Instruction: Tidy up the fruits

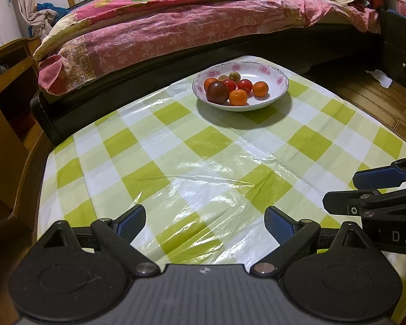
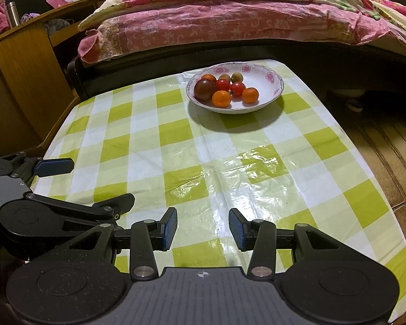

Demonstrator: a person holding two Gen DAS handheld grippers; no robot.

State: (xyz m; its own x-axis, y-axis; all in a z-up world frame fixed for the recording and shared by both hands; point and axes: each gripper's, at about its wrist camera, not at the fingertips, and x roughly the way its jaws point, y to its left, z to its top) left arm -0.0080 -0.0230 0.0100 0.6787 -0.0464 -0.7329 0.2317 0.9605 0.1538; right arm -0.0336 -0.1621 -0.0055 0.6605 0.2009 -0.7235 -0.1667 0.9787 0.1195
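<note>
A white floral bowl [image 1: 277, 69] stands at the far edge of the green-checked table; it also shows in the right wrist view [image 2: 268, 71]. It holds several fruits: a dark plum [image 1: 217, 92] [image 2: 204, 89], orange tangerines [image 1: 238, 97] [image 2: 221, 98], red cherry tomatoes [image 1: 245, 85] [image 2: 237, 88] and greenish ones [image 1: 234, 75]. My left gripper [image 1: 205, 223] is open and empty, low over the near table. My right gripper [image 2: 202, 228] is open and empty beside it. Each gripper shows in the other's view, the right one [image 1: 365, 189] and the left one [image 2: 89, 184].
The table wears a glossy plastic checked cloth [image 1: 203, 149]. A bed with a pink quilt [image 1: 203, 27] runs close behind the table. A wooden desk [image 1: 8, 81] stands left, dark drawers [image 1: 403, 54] right, wooden floor [image 2: 387, 149] on the right side.
</note>
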